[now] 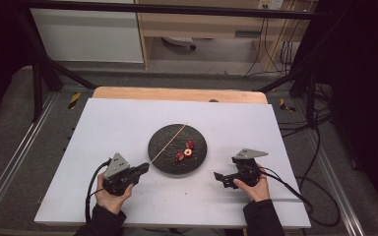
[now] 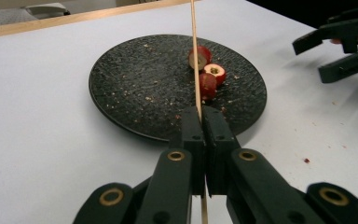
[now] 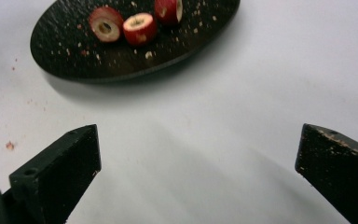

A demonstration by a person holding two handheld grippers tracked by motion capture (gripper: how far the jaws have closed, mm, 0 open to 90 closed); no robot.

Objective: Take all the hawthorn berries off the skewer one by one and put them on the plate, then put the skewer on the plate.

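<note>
The left gripper (image 1: 141, 169) is clamped on a thin stick (image 2: 196, 60), near the tabletop's front edge. The right gripper (image 1: 220, 178) hangs with jaws wide apart, held in the right hand (image 1: 252, 188).

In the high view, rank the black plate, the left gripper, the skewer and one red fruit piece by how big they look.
1. Black plate, clearly the largest.
2. Left gripper.
3. Skewer: about as long as the plate is wide, but very thin.
4. Red fruit piece, the smallest.

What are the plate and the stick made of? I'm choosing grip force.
The plate looks like dark stoneware or slate, matte: its surface is pebbled. The stick looks like bare bamboo or wood: pale, thin, straight, pinched in the left claw.
</note>
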